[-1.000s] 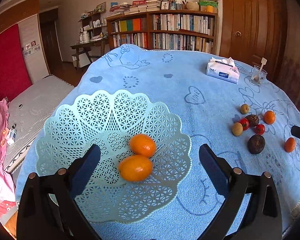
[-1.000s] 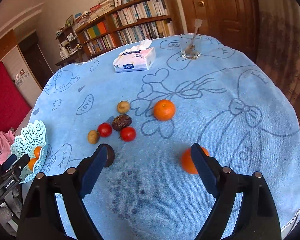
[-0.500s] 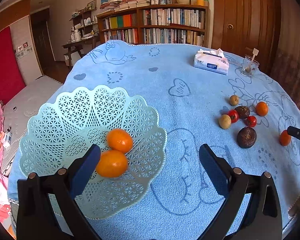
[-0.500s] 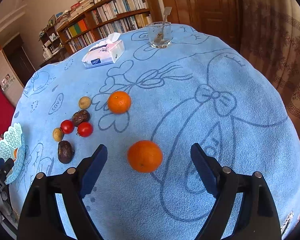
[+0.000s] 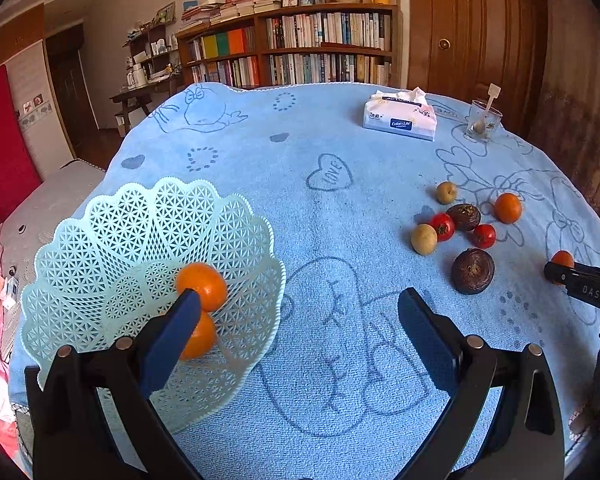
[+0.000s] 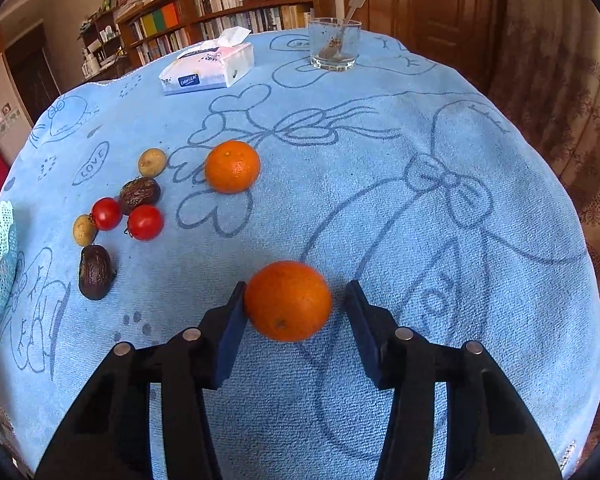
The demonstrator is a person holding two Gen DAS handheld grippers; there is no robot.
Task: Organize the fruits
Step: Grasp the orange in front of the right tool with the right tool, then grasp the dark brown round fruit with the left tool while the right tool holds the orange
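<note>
Hovering over bare blue tablecloth, table edge curving off rightward. Straddling the near orange with right gripper spread (left pad touching, right pad apart). Holding left gripper spread, empty, beside basket.

place: you're in a home living rm
signs: packed bookshelves; wood door; cartoon tablecloth; tissue pack

Fuzzy terry-like tablecloth; perhaps plastic basket
</note>
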